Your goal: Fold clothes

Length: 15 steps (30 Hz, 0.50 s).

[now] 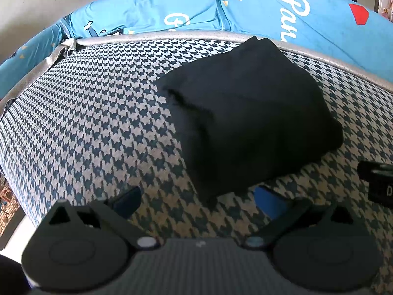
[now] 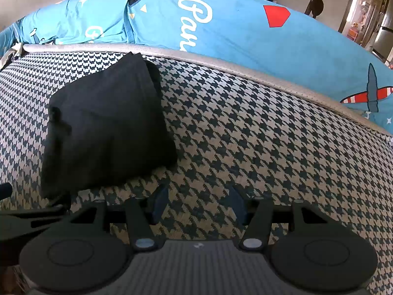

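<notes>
- Since the folded black garment lies compact on the houndstooth cover, we hold our left gripper released, the bundle's near corner between its jaws.
- Our right gripper is spread and empty, the garment ahead, left of its jaws.

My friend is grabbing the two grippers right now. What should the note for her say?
Left gripper: open, empty, just short of the garment's near edge.
Right gripper: open, empty, over bare cover to the garment's right.
The black garment lies folded in a compact bundle on the houndstooth cover, near the grey piped edge, with blue printed bedding behind it.
Done: the folding looks finished.
Left: perhaps tidy the loose near-left corner; no other clothes are in view.
</notes>
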Each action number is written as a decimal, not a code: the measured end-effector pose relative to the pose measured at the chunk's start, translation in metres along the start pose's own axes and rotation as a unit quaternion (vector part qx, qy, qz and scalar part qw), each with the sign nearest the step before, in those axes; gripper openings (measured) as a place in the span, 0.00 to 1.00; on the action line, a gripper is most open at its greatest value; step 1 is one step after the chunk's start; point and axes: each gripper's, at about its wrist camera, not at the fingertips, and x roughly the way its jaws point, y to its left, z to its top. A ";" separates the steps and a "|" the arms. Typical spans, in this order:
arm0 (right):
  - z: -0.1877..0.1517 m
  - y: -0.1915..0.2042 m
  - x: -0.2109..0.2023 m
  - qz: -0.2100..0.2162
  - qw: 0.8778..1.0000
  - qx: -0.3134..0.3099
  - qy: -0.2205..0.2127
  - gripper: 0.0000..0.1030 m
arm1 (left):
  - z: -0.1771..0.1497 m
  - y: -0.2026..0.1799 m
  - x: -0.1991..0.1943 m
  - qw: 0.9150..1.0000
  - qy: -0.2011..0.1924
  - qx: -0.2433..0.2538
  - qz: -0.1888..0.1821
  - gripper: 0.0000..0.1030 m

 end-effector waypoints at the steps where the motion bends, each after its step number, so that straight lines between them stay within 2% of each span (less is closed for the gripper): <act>1: 0.000 0.000 0.000 0.001 1.000 -0.001 0.001 0.54 | 0.000 0.000 0.000 1.000 0.000 0.000 0.000 1.00; 15: 0.001 -0.004 0.006 0.007 1.000 0.001 0.003 0.54 | 0.002 0.002 -0.002 1.000 0.000 -0.004 -0.004 1.00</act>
